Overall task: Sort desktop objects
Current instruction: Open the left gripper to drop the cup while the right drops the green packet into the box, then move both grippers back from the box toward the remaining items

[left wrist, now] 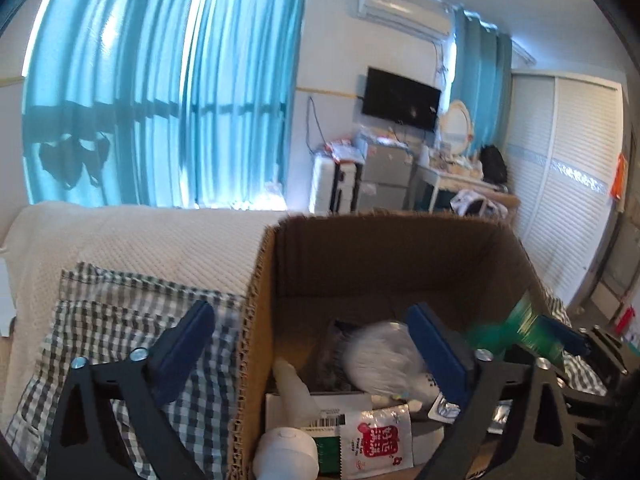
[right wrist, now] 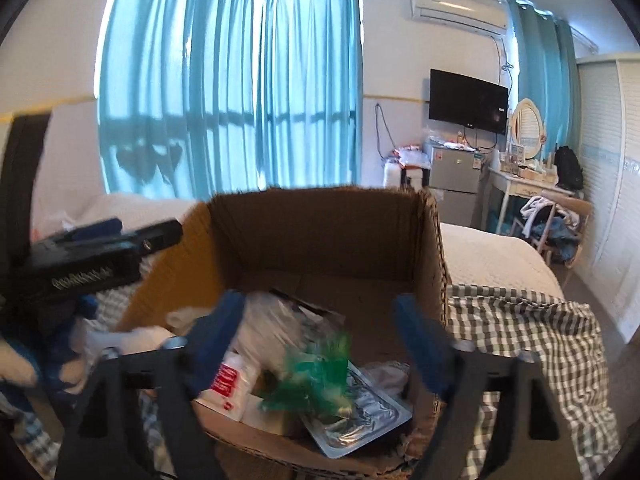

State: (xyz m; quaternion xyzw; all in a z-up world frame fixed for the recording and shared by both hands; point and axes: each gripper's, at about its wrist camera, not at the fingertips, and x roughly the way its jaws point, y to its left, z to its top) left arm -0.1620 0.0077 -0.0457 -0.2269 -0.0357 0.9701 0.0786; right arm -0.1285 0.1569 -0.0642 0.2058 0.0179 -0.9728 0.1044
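The cardboard box sits on a checked cloth spread over the bed. Inside it lie a white bag, a sachet, a foil tray and a bottle. Behind the box stand the curtains; a television hangs to their right.

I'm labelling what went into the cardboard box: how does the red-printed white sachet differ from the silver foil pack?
The red-printed white sachet is white with a red printed panel; the silver foil pack is bare, shiny silver. The sachet shows a crimped edge; the foil pack has a flat sealed border around a crinkled middle. The sachet lies toward the box's left side, the foil pack toward its right. Both lie in the cardboard box, untouched by either gripper.
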